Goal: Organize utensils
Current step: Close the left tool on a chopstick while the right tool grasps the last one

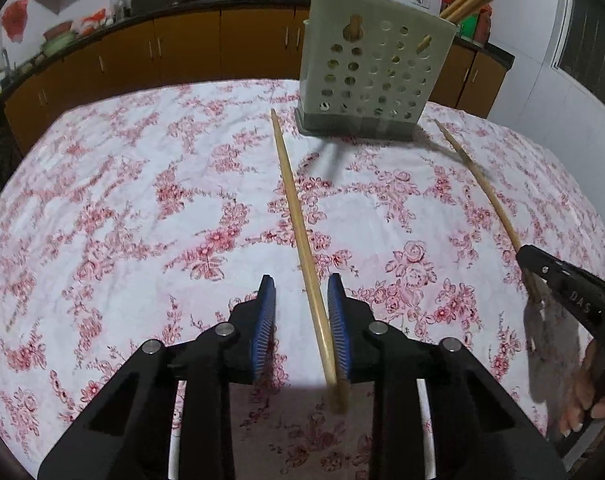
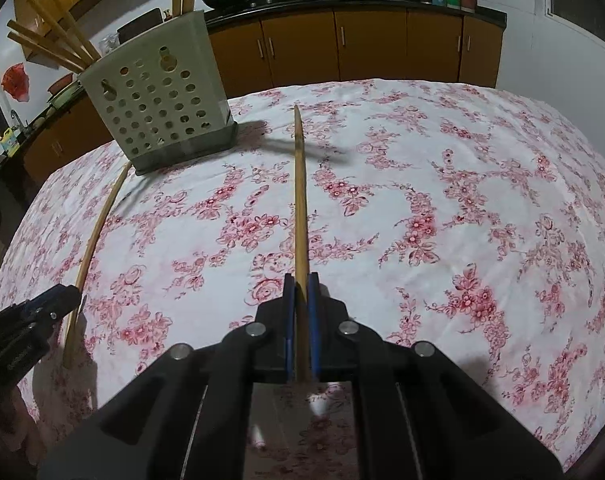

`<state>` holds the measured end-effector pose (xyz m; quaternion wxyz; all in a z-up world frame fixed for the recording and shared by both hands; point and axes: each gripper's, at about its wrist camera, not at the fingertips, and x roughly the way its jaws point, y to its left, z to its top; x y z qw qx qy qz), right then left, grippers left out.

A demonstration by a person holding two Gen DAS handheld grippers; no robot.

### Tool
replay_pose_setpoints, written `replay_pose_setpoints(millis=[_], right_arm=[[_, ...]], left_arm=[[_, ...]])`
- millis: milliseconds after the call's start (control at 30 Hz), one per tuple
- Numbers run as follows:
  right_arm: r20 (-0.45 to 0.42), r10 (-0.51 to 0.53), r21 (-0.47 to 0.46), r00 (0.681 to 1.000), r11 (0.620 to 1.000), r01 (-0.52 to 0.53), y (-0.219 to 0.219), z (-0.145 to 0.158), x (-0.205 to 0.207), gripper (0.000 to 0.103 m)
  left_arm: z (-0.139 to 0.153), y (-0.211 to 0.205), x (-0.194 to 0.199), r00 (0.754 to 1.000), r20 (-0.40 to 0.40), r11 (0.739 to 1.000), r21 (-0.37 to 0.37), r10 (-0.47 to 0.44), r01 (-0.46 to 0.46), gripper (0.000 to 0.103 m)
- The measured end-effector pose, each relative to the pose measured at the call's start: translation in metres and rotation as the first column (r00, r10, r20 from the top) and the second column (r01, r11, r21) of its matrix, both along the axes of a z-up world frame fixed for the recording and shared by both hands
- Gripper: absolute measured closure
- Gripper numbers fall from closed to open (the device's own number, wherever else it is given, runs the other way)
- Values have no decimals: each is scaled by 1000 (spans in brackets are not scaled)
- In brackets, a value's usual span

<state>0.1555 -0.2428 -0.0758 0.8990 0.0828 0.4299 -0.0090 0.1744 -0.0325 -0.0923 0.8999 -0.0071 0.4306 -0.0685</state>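
Left gripper: jaws apart around a chopstick. Right gripper, only in right view, clamps second chopstick. Holder at 12 o'clock on floral tablecloth; cabinets behind

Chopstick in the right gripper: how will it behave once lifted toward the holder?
The chopstick looks stiff: straight beyond the right gripper. Probably light, thin wood. Gripped near one end, its long free length may pivot between the pads, so aiming at the perforated holder could wobble.
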Motion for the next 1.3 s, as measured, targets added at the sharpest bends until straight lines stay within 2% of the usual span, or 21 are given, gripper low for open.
replay_pose_setpoints(millis=[67,167,600,1300], right_arm=[[0,2,2,1000,1000,-2,1,0,0,95],[0,3,2,1000,1000,-3,2,0,0,95],[12,32,-6,999,999,-32,8,4,12,95],[6,50,-37,999,998,-49,9,-1,14,93]], left_arm=[[0,-3,1,1000,7,1000,20,1,-1,87],[-1,-2,2,1000,12,999,33,9,-9,94],[1,54,21,994,10,993,29,112,-112,95],[0,59,21,994,5,994,-12,112,-112,94]])
